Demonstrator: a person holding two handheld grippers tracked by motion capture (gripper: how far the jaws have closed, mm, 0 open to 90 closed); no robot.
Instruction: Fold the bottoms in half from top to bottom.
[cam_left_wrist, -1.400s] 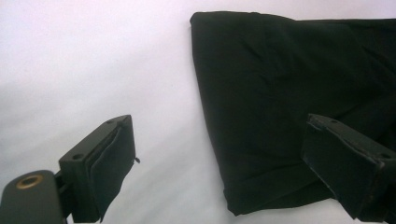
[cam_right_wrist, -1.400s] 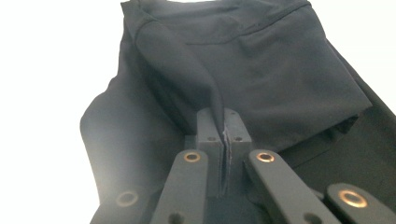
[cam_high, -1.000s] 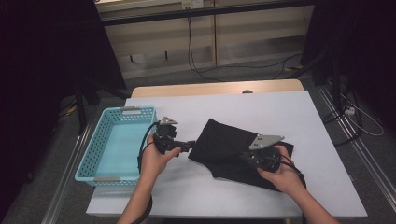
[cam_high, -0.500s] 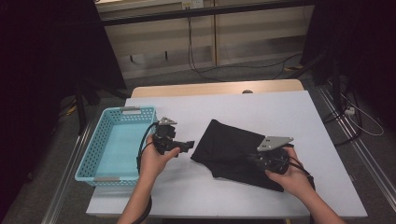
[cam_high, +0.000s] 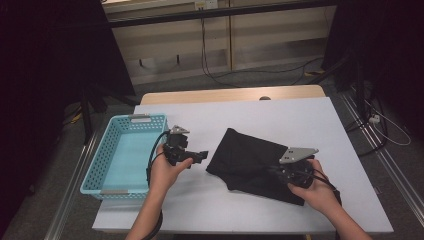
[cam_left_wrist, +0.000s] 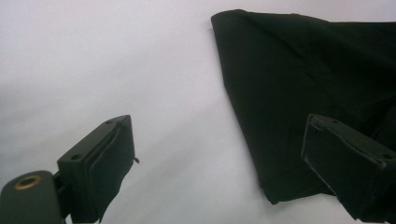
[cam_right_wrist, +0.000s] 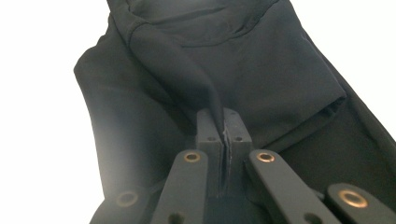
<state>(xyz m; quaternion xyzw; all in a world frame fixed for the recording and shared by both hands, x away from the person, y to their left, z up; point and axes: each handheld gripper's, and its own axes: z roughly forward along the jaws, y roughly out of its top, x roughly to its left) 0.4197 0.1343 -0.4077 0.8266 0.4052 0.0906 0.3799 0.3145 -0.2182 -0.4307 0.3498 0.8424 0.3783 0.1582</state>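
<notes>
My bench glares white under overhead light; the room around me is dim, and my near jaws blur softly.

Matt black cloth garment on a smooth white table; perforated plastic basket.

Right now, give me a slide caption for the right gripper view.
Right gripper shut on a fold of black cloth on the white table.

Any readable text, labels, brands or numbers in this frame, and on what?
None: no readable text on the black garment, the blue basket, the white table, the left claw or the right claw.
</notes>
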